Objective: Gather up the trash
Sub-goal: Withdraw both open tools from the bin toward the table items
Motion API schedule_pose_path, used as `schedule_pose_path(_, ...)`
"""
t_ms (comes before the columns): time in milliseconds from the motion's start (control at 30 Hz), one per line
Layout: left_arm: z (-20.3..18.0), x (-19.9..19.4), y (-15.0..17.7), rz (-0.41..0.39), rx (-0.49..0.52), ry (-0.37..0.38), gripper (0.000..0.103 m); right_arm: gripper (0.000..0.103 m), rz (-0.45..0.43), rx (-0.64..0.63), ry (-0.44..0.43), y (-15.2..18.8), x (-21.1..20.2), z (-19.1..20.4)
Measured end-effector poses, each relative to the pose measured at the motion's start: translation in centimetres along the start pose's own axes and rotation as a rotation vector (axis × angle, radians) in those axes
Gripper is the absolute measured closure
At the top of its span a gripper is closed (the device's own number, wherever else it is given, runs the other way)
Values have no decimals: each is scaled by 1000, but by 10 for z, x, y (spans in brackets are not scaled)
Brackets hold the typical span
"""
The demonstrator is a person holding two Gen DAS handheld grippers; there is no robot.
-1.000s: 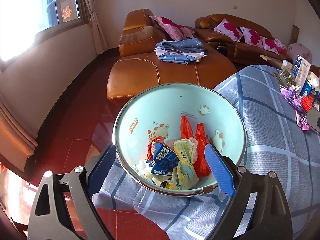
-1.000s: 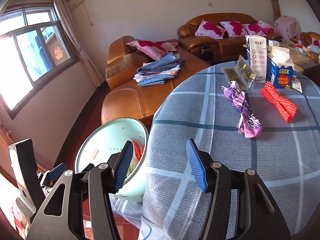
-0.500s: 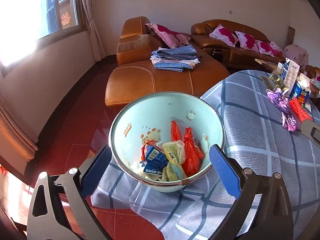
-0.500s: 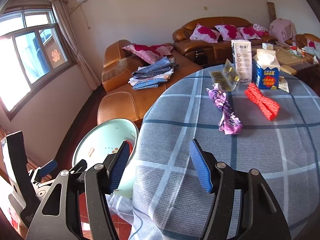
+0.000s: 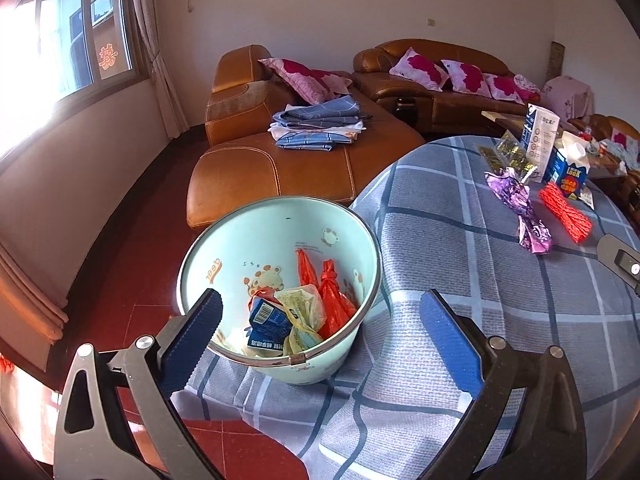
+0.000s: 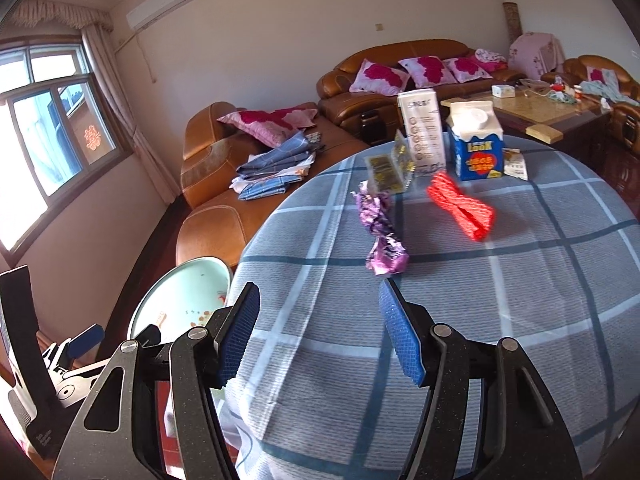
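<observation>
The left gripper (image 5: pixel 320 316) has drawn back from the bin (image 5: pixel 280 280) at the table's (image 6: pixel 440 320) near-left edge, jaws wide and empty; the right gripper (image 6: pixel 318 320), half-open and empty, now faces the purple wrapper (image 6: pixel 380 236) mid-table, likely the next pickup.

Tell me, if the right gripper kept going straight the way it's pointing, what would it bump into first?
Probably the purple wrapper. The right gripper is open and empty, aimed over bare tablecloth, and the wrapper lies just past its fingertips. Angled downward, it might touch the cloth first; depth is hard to judge.
</observation>
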State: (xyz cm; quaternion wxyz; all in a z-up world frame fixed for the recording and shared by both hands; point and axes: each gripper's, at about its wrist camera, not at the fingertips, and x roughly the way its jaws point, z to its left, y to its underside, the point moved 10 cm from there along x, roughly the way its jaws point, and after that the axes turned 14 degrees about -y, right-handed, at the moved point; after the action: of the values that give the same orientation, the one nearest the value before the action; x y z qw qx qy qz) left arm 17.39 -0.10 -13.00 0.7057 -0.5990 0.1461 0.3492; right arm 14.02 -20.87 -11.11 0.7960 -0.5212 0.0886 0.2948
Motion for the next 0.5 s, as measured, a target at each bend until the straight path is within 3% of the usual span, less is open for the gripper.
schedule_pose_path(500,-72,0,13,37,92,87,6,41,-43,111,115,-2,-29,-87)
